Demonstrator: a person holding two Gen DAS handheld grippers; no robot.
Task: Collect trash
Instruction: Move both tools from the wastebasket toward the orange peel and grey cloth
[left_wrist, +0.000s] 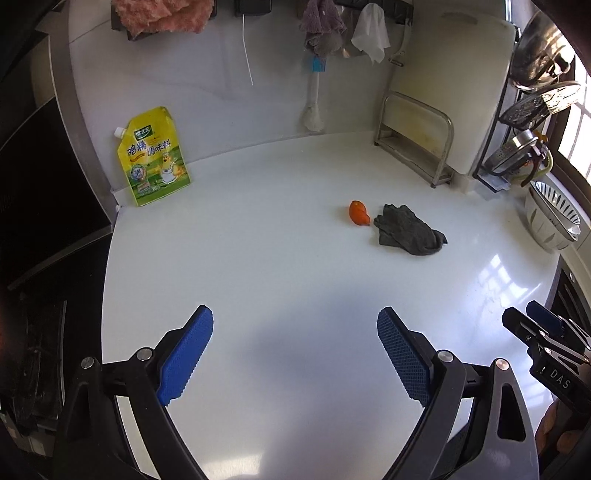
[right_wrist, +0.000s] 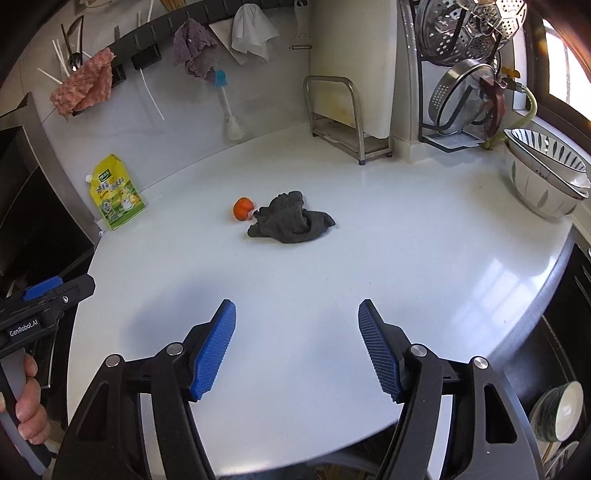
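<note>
An orange scrap, like a piece of peel or tomato (left_wrist: 358, 213) (right_wrist: 243, 208), lies on the white counter (left_wrist: 280, 258) (right_wrist: 388, 251), touching a crumpled dark grey cloth (left_wrist: 408, 230) (right_wrist: 291, 219) on its right. My left gripper (left_wrist: 294, 325) hovers open over the near counter, well short of both, with nothing between its blue pads. My right gripper (right_wrist: 297, 317) is also open and empty, nearer the front edge. Each gripper shows at the edge of the other's view, the left one held by a hand (right_wrist: 31, 406).
A yellow seasoning pouch (left_wrist: 153, 157) (right_wrist: 114, 197) leans on the back wall at left. A metal rack with a cutting board (left_wrist: 417, 144) (right_wrist: 343, 118) stands at the back right, stacked bowls (right_wrist: 546, 173) at the right edge. Cloths and a brush hang on the wall. A black stove (left_wrist: 40, 206) lies left.
</note>
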